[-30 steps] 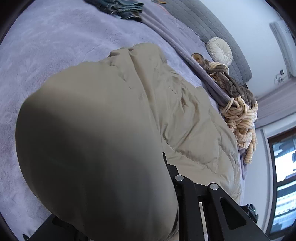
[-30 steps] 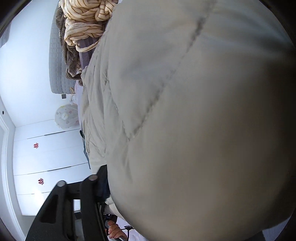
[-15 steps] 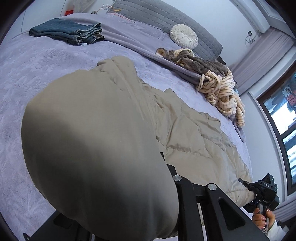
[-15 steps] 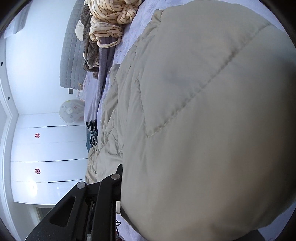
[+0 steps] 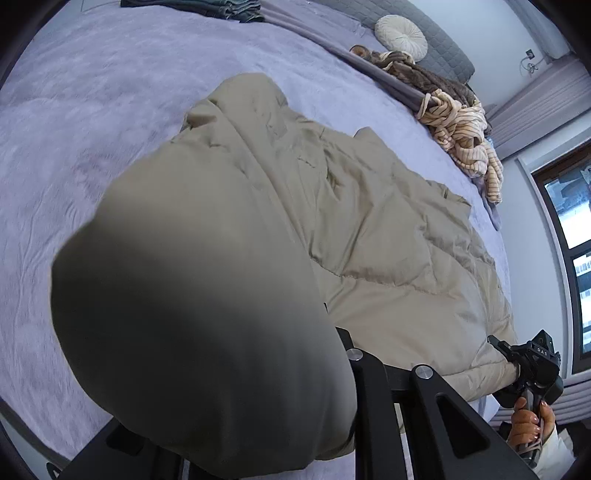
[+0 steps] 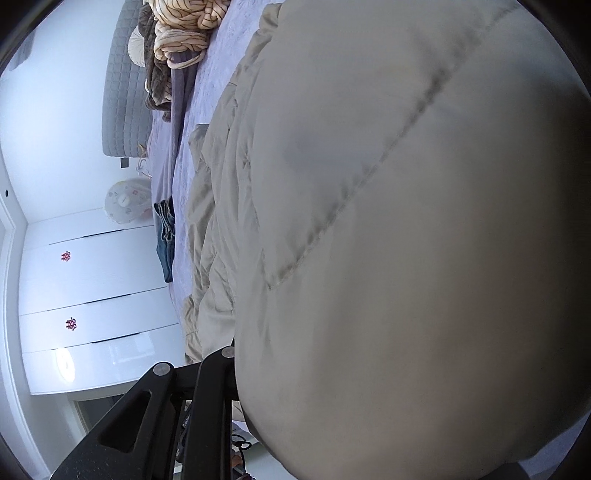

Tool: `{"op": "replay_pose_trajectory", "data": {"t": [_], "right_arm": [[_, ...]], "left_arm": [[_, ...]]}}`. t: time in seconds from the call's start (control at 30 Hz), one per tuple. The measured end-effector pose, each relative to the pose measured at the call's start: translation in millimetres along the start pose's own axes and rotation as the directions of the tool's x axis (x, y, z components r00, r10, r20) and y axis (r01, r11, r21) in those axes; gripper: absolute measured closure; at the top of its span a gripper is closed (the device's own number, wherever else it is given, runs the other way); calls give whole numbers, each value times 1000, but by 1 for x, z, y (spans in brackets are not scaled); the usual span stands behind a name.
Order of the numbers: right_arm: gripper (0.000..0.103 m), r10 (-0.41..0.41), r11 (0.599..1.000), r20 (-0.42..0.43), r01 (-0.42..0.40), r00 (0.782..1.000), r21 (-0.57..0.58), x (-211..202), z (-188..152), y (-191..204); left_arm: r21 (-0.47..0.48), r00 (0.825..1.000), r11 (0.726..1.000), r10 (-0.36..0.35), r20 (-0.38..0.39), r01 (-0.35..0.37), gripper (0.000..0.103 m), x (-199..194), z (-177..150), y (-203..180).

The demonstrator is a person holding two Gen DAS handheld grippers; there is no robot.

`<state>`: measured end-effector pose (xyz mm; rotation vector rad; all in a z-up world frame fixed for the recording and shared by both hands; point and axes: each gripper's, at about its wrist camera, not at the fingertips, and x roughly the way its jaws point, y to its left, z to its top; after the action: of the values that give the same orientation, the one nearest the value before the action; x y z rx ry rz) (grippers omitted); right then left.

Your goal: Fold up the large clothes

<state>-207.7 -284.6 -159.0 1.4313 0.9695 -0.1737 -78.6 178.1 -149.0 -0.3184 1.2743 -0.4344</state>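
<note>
1. A beige quilted puffer coat [image 5: 388,236] lies spread on a bed with a lilac bedspread [image 5: 92,110], running from the lower left of the left wrist view toward its right edge.
2. It looks padded and puffy, with stitched seams marking off panels and many soft creases; one bulging fold fills the lower left of that view and nearly all of the right wrist view [image 6: 406,240].
3. By its look the coat is light for its bulk, soft, springy and rather slippery, so folds may puff back open. The edges or seams look the best places to take hold, where the padding is thinner.
4. The left tool [image 5: 332,387] is clamped on a bunched edge of the coat, which billows over its tips and hides them.
5. The right tool [image 5: 498,354], seen at the lower right of the left wrist view, pinches the coat's far corner; its jaws have just been closing further on the fabric. A hand [image 5: 528,424] grips its handle.
6. At the top edge lie folded jeans [image 5: 207,5]; at the upper right, a striped knit pile [image 5: 465,136] and a round cushion [image 5: 400,33].
</note>
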Motion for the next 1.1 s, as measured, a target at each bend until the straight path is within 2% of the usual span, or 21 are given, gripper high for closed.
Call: {"op": "replay_pose_trajectory", "data": {"t": [0.03, 0.1, 0.17, 0.2, 0.3, 0.4, 0.43, 0.53, 0.67, 0.73, 0.97, 1.1], "right_arm": [[76, -8, 1000, -8, 8, 1000, 6, -1, -2, -3], [62, -44, 999, -15, 44, 999, 8, -7, -2, -7], [56, -71, 997, 0, 71, 997, -13, -19, -1, -7], [55, -86, 996, 12, 86, 996, -20, -26, 0, -7], [55, -117, 993, 52, 117, 992, 9, -48, 5, -16], [55, -156, 985, 83, 149, 984, 81, -62, 7, -33], [55, -171, 981, 94, 160, 981, 107, -65, 7, -38], [55, -188, 973, 105, 171, 977, 153, -76, 1, -48], [55, -255, 961, 94, 242, 962, 132, -94, -15, -49], [55, -265, 961, 92, 254, 960, 113, -108, -28, -51], [54, -228, 974, 98, 228, 969, 6, -126, -49, -28], [42, -241, 964, 69, 247, 968, -99, -117, -59, -8]], "left_arm": [[-8, 1000, 1000, 21, -4, -21, 79, -2, -7, 3], [-30, 999, 998, 51, 0, -51, 69, -12, -15, 10], [-48, 997, 996, 82, 16, -81, 59, -27, -22, 19], [-57, 995, 993, 100, 26, -99, 56, -33, -25, 25], [-111, 991, 986, 126, 36, -121, 55, -49, -36, 46], [-169, 976, 964, 215, 47, -204, 44, -51, -41, 64], [-190, 970, 956, 236, 50, -223, 44, -51, -42, 69], [-217, 972, 950, 235, 21, -225, 44, -46, -45, 78], [-145, 947, 937, 321, 3, -318, 44, -52, -44, 62], [-126, 941, 933, 338, -17, -337, 44, -57, -43, 53], [-32, 947, 947, 321, -4, -321, 44, -83, -43, 14], [-16, 948, 948, 318, -6, -318, 44, -88, -45, -5]]}}
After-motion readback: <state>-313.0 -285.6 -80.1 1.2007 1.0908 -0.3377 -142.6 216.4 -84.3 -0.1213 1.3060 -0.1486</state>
